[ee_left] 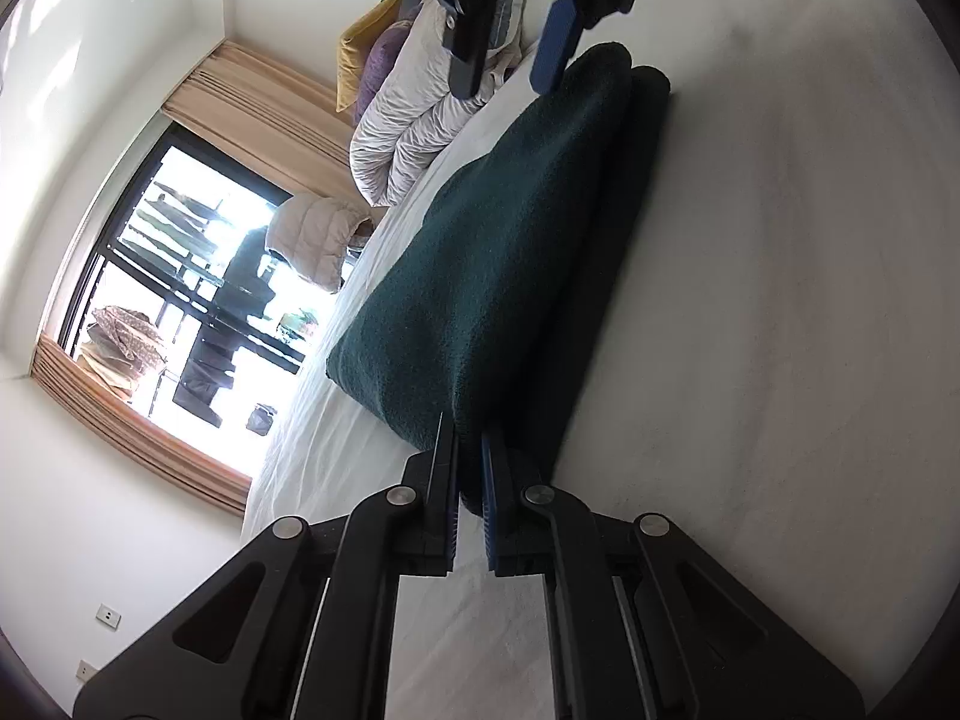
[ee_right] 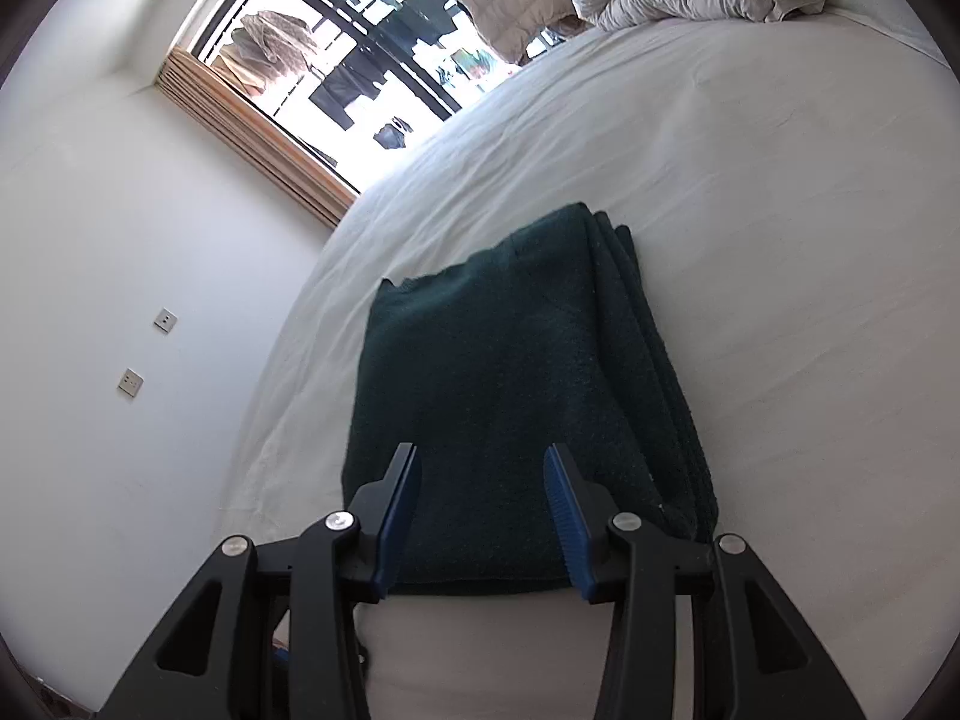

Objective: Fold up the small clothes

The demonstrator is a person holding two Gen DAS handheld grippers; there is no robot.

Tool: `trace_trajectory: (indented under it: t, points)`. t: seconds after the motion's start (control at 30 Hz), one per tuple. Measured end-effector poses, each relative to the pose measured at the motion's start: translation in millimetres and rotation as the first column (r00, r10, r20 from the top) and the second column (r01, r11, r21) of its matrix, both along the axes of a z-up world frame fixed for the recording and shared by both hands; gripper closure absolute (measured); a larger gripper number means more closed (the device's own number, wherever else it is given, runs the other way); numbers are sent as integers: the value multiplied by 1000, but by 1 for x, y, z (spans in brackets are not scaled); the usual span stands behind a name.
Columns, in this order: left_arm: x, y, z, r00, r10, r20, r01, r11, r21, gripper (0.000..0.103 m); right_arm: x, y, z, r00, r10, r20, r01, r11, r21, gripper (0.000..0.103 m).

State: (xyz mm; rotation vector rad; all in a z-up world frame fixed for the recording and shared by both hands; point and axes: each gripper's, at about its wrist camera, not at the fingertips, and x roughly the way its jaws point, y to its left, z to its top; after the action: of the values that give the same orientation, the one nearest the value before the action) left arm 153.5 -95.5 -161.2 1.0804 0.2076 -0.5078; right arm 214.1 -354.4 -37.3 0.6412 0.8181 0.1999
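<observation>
folded green garment (ee_right: 516, 396) on bed (ee_right: 780, 300) — long axis toward window (ee_right: 360, 60); left tongs (ee_left: 470, 438) pinch its edge, right tongs (ee_right: 480, 462) wide.

Bright daylight from blown-out window (ee_left: 198, 288), fisheye edge warping, dark corners

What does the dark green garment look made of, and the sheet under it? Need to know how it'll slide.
Dark green garment: looks like thick fleece or brushed knit, matte, with a fuzzy, pilled nap and soft rounded fold edges. White sheet: smooth woven fabric, probably cotton, matte, with fine creases. The fuzzy nap will probably drag rather than slide.
</observation>
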Motion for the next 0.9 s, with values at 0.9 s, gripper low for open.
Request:
trace_trajectory:
  t: [0.9]
  points:
    - [81, -24, 75, 948, 147, -283, -233, 925, -299, 95, 56, -50, -27, 994, 69, -79, -71, 997, -18, 94]
